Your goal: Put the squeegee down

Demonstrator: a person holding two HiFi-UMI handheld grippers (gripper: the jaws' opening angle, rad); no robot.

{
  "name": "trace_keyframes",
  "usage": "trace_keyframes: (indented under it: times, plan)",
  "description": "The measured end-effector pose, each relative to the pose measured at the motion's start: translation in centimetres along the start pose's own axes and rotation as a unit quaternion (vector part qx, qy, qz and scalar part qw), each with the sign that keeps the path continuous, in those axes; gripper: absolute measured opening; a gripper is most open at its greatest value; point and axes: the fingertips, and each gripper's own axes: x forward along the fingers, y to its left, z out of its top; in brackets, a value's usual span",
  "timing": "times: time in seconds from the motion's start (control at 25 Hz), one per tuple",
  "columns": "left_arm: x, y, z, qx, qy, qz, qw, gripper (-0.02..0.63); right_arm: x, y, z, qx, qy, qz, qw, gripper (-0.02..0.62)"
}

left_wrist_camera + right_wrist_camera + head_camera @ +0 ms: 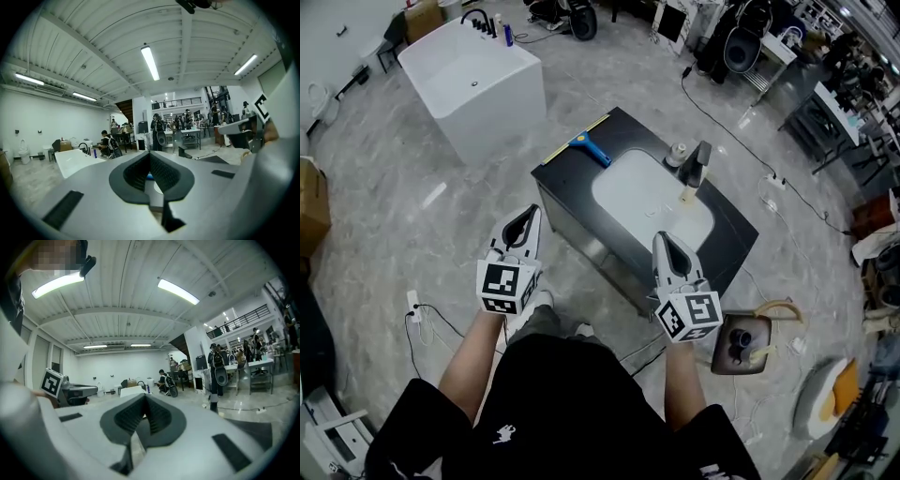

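Note:
The squeegee [586, 145], blue-handled with a yellow-edged blade, lies flat on the far left corner of the black sink counter [572, 183]. Neither gripper touches it. My left gripper [532, 214] is held up close to my body, short of the counter's near left edge, its jaws together with nothing in them. My right gripper [660, 238] hovers over the counter's near edge, also shut and empty. In the left gripper view the left gripper [150, 154] points level into the room. The right gripper [145, 397] does the same in its own view.
A white basin [652, 197] and a dark faucet [694, 167] sit in the counter. A white bathtub [473, 80] stands at the back left. Cables run over the floor, and a cardboard box [311, 202] is at the left. People stand far off.

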Motion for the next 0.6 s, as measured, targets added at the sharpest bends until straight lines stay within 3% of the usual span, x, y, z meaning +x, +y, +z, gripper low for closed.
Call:
trace_keyframes:
  times: [0.6]
  plan:
    - [-1.5,-2.9,0.4,0.004,-0.005,0.014,0.9999,0.003,-2.8,-0.6,0.0,-0.012,-0.009,0.013,1.0,0.002]
